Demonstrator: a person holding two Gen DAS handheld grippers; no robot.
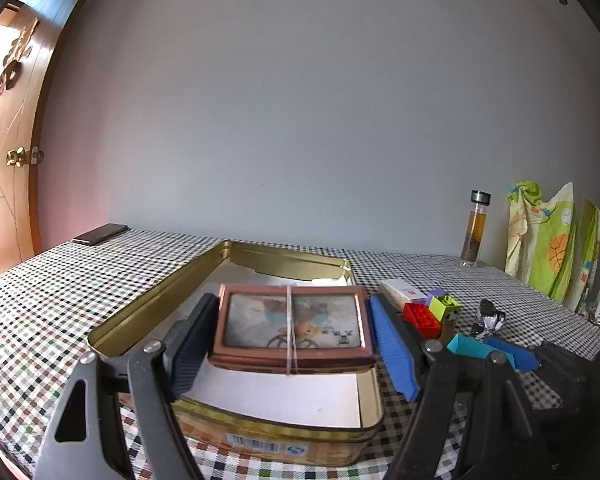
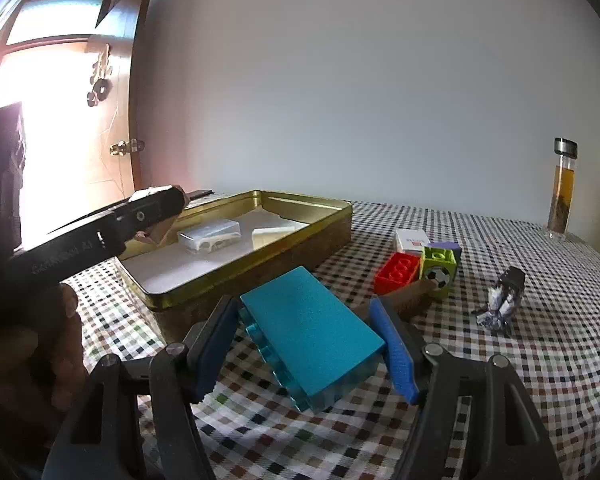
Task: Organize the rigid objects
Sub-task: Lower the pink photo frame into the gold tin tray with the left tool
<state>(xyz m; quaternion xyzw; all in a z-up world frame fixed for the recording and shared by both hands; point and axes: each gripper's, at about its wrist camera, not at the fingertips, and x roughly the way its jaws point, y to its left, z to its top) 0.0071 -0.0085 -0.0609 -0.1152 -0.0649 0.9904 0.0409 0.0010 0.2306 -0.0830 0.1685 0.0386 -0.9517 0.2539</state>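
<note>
Gold tin (image 1: 160, 300), lid off, sits on the checkered tablecloth (image 1: 60, 280). Left gripper (image 1: 292, 332) clamps a brown framed box (image 1: 292, 322) above its interior. Right gripper (image 2: 306, 340) squeezes a teal block (image 2: 312, 328) beside the tin. Red brick (image 2: 396, 272) and green brick (image 2: 440, 268) touch nearby.

Domestic room, checkered tablecloth (image 1: 60, 280) on table, panelled wooden door (image 2: 112, 128) with brass handle (image 1: 22, 157), tea bottle (image 1: 475, 228), children's-print cloth (image 1: 552, 236).

Blown-out doorway (image 2: 40, 92) glare, dim foreground, fisheye-warped edges.
</note>
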